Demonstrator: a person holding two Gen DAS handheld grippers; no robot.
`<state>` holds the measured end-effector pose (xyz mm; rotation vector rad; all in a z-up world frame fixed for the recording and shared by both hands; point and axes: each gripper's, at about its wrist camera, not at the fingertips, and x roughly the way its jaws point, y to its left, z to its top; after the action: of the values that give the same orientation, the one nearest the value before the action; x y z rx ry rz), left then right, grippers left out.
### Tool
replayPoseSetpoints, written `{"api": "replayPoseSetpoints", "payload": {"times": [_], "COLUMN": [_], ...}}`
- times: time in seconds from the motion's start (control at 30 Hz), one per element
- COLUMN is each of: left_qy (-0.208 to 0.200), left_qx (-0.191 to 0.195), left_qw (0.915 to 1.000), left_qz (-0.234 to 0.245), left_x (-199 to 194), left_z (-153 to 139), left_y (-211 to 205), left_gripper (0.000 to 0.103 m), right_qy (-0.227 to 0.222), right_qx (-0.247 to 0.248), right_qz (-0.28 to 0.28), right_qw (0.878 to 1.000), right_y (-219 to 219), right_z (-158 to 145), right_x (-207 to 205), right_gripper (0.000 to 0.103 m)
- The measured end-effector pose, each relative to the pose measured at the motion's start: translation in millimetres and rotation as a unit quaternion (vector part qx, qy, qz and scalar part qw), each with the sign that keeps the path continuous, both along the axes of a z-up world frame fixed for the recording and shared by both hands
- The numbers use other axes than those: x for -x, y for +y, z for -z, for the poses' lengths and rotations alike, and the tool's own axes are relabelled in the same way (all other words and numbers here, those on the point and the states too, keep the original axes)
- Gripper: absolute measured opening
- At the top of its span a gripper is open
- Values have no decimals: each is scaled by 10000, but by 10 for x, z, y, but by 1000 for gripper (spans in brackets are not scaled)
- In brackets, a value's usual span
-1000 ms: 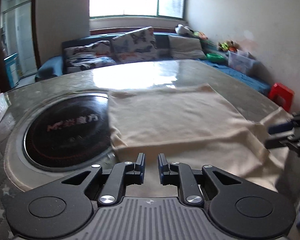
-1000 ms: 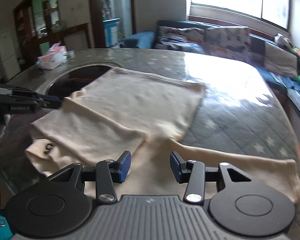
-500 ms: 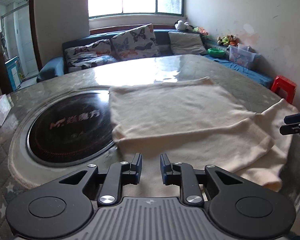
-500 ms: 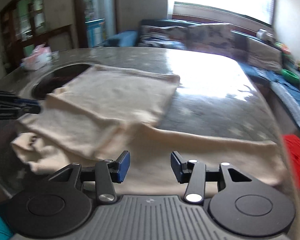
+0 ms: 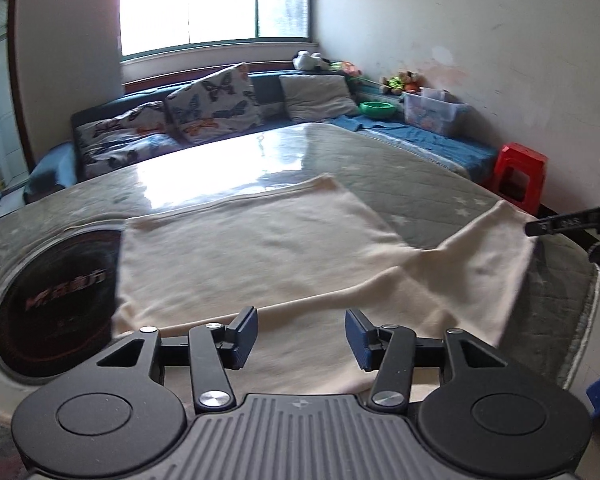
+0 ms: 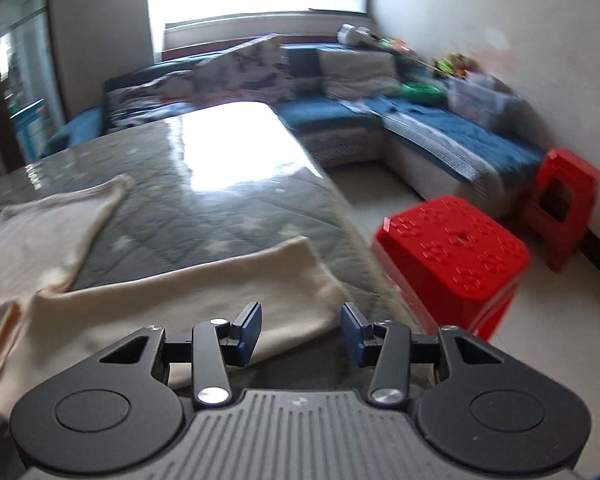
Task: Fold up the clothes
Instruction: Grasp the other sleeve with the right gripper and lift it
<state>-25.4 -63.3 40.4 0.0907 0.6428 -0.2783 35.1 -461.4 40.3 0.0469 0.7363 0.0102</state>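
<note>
A cream garment point(image 5: 260, 252) lies flat on the round table point(image 5: 420, 176), its body partly folded over. One sleeve point(image 5: 488, 256) stretches to the right. My left gripper point(image 5: 300, 334) is open and empty, just above the garment's near edge. In the right wrist view the same sleeve point(image 6: 204, 292) lies across the table near its right edge. My right gripper point(image 6: 300, 330) is open and empty over the sleeve's end. It also shows in the left wrist view point(image 5: 568, 226) at the sleeve's cuff.
A black round hotplate point(image 5: 56, 300) is set in the table to the left of the garment. Red plastic stools point(image 6: 452, 264) stand on the floor right of the table. A blue sofa point(image 6: 420, 128) with cushions lines the far walls.
My left gripper has opened wide after being nearly shut. My right gripper has swung right along the sleeve to its cuff end near the table's edge.
</note>
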Motion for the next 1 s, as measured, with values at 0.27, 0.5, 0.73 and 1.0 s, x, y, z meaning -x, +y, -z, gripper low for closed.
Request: {"api": "replayPoseSetpoints", "payload": {"times": [0.27, 0.5, 0.73, 1.0], "left_qy": [130, 204, 290, 232], "left_qx": [-121, -119, -172, 11], "left_qw": [9993, 9984, 9971, 9983], "left_qz": [342, 519, 686, 527], "left_x": [-76, -116, -136, -94], "left_z": [94, 131, 227, 191], "left_y": [-318, -463, -600, -476], "left_gripper": [52, 52, 52, 52], "right_qy": [-75, -266, -790, -1327], "right_qx": [-229, -377, -550, -647], "right_qz": [386, 325, -1, -1033], "right_qw": [9990, 9984, 9954, 9836], "right_y": [-137, -145, -75, 374], "right_z": [116, 41, -357, -1005], "right_x": [-25, -39, 75, 198], "right_gripper": [33, 9, 8, 8]}}
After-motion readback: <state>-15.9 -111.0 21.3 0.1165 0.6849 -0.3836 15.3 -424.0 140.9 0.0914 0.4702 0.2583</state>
